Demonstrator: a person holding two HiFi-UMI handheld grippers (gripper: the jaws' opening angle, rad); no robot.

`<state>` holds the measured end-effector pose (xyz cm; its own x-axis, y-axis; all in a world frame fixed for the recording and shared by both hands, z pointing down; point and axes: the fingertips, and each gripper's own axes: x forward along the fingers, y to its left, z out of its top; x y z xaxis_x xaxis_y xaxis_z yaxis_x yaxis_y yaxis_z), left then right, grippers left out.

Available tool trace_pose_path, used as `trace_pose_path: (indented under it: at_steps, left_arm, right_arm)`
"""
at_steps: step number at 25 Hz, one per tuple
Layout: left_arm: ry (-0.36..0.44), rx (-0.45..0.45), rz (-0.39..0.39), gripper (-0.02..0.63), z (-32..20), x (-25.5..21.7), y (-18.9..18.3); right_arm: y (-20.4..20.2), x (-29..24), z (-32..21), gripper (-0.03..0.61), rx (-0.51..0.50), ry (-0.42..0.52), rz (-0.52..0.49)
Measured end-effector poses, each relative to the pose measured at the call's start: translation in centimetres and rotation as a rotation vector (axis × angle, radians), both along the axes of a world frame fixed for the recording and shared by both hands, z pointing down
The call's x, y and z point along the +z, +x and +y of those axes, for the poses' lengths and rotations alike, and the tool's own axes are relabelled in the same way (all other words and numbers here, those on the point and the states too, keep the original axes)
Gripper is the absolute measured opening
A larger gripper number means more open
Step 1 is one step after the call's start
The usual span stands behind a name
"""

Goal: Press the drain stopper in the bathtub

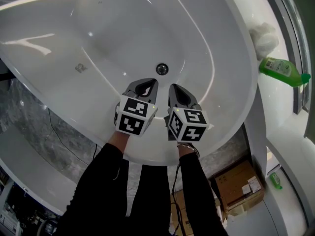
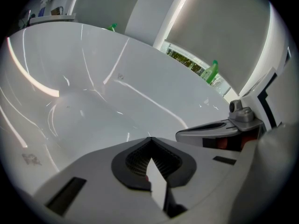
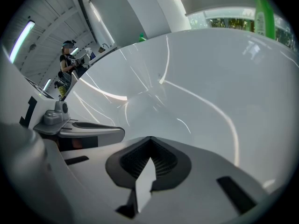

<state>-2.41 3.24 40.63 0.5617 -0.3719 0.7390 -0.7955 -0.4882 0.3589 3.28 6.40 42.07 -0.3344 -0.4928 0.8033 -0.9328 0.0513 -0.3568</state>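
Both jaws are shut with nothing in them. The left gripper (image 2: 149,138) has its two tips meeting in a point in its own view, and the right gripper (image 3: 150,138) looks the same. From the head view they hang side by side, close but not touching, over the near rim of the bathtub (image 1: 231,82), both aimed into the basin.

The drain stopper (image 1: 162,69) is the small round metal disc on the tub floor, just past the two tips and roughly between them. Neither gripper is on it. Neither gripper view shows the stopper at all, only bare white tub wall, so the head view is the one to steer by.

I honestly can't tell if the stopper is popped up or clicked down, it's too small. So this could be right before a press or right after one.

My take on pressing it well: shut jaws are the right setup, since they make one blunt tip. Use one gripper, come straight down on the centre of the disc, and push along its axis. That glossy wet-looking enamel would let an off-centre tip skid.

Further out, a green bottle (image 1: 280,70) lies on the ledge, well clear.
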Motion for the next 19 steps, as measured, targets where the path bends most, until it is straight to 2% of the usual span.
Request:
trace_pose_path:
  at_steps: [19]
  left_arm:
    - [0.049,-0.002,0.041,0.008,0.1,-3.8,-1.3]
  right_arm:
    - [0.3,-2.7,1.4,0.002,0.002,0.041,-0.014]
